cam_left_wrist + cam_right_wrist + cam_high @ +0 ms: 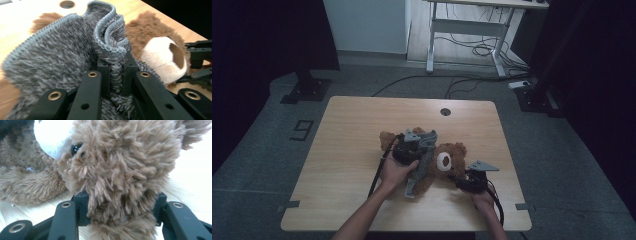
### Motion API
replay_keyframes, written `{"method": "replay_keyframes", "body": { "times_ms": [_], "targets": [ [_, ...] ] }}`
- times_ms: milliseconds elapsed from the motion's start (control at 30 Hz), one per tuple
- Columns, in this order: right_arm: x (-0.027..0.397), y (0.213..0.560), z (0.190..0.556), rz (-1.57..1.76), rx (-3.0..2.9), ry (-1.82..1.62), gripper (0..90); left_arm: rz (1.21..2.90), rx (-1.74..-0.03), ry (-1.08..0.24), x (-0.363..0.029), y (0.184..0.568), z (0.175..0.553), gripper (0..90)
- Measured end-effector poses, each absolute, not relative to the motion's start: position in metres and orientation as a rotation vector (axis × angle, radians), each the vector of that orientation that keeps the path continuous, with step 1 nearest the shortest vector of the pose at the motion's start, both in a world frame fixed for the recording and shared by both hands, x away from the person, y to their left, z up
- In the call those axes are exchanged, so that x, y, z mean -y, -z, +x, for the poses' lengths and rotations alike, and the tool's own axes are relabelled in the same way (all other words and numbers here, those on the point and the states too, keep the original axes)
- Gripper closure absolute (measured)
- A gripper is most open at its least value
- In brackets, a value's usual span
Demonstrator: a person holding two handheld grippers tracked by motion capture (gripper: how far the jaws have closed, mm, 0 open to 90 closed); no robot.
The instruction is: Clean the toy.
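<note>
Dim floor and a pale wooden table (352,150) set the scene, with a second desk and loose cables far behind. Nearest the person, the right gripper (460,183) sits at the table's near right, its jaws pressed into the fur of the teddy bear (447,162); in the right gripper view brown pile bulges between the two black jaws, so it is clamped on the head. The bear lies across the middle of the table, its white muzzle turned up, its body running away to the left under the cloth.

Just beyond and to the left, the left gripper (414,145) is pinched on a fold of the grey cloth (422,162), a fuzzy knit piece with a blue stitched edge. In the left gripper view that edge rises bunched from between the jaws, and the bear's muzzle (162,57) shows to the right past it. From above, the cloth runs as a long strip from the far side of the bear down toward the near edge, crossing the body just left of the head.

The coming move likely turns on this: the cloth's long axis lies across the bear's, and the left hand (394,172) holds its far end, so it would have to draw the cloth along or around the body while the right keeps the head anchored.
</note>
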State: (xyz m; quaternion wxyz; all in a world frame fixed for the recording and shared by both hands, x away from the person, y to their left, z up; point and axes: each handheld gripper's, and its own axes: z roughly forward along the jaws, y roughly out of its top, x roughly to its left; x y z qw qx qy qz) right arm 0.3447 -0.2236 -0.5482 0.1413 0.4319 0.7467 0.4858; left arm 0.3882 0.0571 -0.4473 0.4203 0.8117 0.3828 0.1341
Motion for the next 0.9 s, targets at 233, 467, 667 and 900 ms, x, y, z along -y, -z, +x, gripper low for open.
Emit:
{"method": "replay_keyframes", "body": {
  "times_ms": [233,467,667,900],
  "targets": [
    [0.224,0.548,0.345,1.257,-2.159,-1.408,49.8,1.958,-1.026,-0.342,-0.094,0.443,0.379,80.6],
    [0.225,0.548,0.345,1.271,-2.159,-1.411,49.8,1.966,-0.877,-0.277,-0.039,0.420,0.374,80.7],
    [0.225,0.548,0.346,1.265,-2.154,-1.415,49.8,2.031,-0.750,-0.262,0.044,0.407,0.380,80.7],
    [0.225,0.549,0.346,1.273,-2.146,-1.421,49.9,2.182,-0.823,-0.229,0.090,0.445,0.405,80.5]
  ]
}}
